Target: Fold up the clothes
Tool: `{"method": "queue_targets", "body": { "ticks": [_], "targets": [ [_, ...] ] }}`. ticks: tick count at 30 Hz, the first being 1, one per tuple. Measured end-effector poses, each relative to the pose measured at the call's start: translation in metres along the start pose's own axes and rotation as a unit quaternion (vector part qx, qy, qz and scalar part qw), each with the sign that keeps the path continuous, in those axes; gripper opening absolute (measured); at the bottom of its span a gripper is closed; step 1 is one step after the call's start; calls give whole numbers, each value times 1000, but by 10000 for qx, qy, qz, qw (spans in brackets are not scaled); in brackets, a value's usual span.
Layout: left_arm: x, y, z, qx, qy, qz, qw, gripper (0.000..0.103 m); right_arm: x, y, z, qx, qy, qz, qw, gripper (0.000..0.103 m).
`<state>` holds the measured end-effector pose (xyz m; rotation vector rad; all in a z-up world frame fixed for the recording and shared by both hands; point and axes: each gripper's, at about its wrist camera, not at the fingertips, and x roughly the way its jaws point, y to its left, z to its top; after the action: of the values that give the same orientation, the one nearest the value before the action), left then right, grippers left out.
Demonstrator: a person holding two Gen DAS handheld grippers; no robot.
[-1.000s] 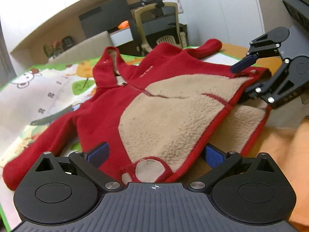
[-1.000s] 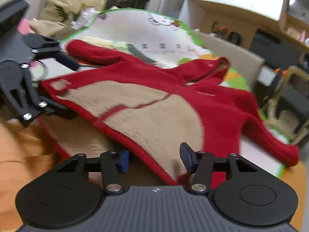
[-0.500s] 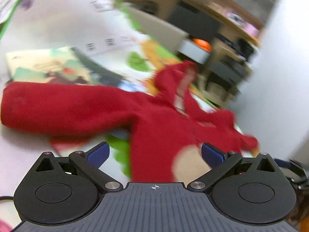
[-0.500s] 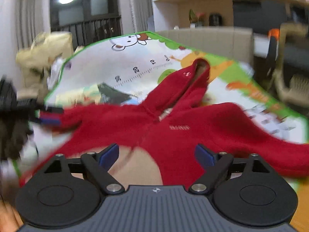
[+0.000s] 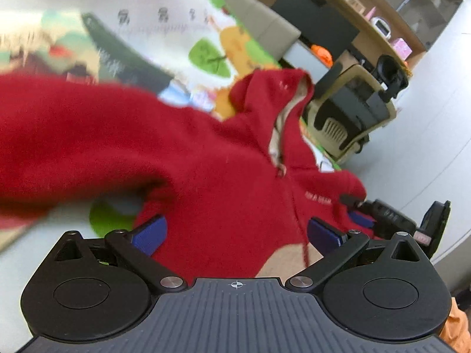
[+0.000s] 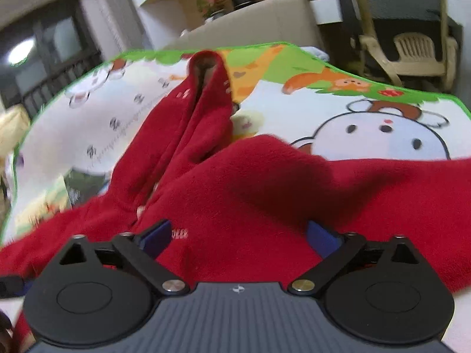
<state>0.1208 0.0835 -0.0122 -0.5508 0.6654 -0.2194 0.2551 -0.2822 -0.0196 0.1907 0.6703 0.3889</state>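
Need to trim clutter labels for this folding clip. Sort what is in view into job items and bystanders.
Job:
- red fleece hooded jacket, spread on the mat
- left gripper, open over the jacket
- right gripper, open over the jacket
- cartoon play mat, the folding surface

Lying about:
- beige office chair
- dark cabinet
- potted plant
- beige plastic chair

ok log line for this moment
stage: fold clothes | left gripper: open over red hoodie | right gripper: open over hoodie | hoodie on play mat
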Motion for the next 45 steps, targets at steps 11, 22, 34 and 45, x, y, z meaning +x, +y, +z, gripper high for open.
{"method": "queue_targets", "body": {
  "ticks": [11,22,34,45],
  "targets": [
    [-16,7,-1,-434,-233,269,9984,103,4,11,2,-327,200,-245,9990,103],
    [-79,70,12,-1866,-2124,1782,9425,66,8,17,2,-535,313,-387,9973,103],
    [-37,-23,53,1184,-2406,2173,9385,20,10,17,2,-560,364,-425,9969,103],
    [30,-59,4,2481,-540,1084,9611,36,20,38,8,-1204,795,-779,9865,103]
  ]
}}
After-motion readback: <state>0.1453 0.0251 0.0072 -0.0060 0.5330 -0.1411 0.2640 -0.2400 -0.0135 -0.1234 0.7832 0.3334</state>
